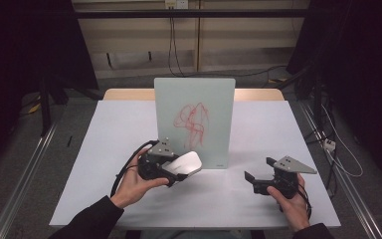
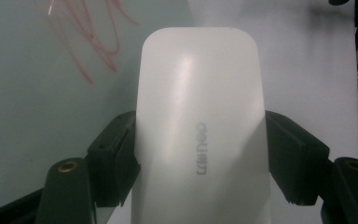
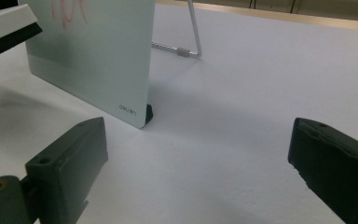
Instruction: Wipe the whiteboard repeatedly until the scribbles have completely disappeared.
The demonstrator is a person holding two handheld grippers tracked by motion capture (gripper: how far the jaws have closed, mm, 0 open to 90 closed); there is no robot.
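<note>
Eraser: white, rounded block (image 1: 186,164), clamped between the left gripper's (image 1: 175,172) two black jaws; in the left gripper view the pads press its long sides (image 2: 200,140). It sits at about 7 o'clock from the board's centre, near the lower left corner.
Board: pale glass writing board (image 1: 195,99) standing upright at table centre on a wire prop (image 3: 193,32); red scribble (image 1: 193,122) across its middle.
Right gripper: jaws wide apart, nothing between them (image 1: 261,180); parked on the white table (image 1: 114,129) at 4 o'clock from the board.
Step in hand: I read this as the approach to wiping, eraser gripped and facing the board, not yet on the marks as far as I can tell.
Next move: I would lift the eraser toward 1 o'clock, press its face flat on the scribble and stroke across.
Caution: the board only leans on its prop; a hard push may tip it, so I might steady an edge with the right gripper.
</note>
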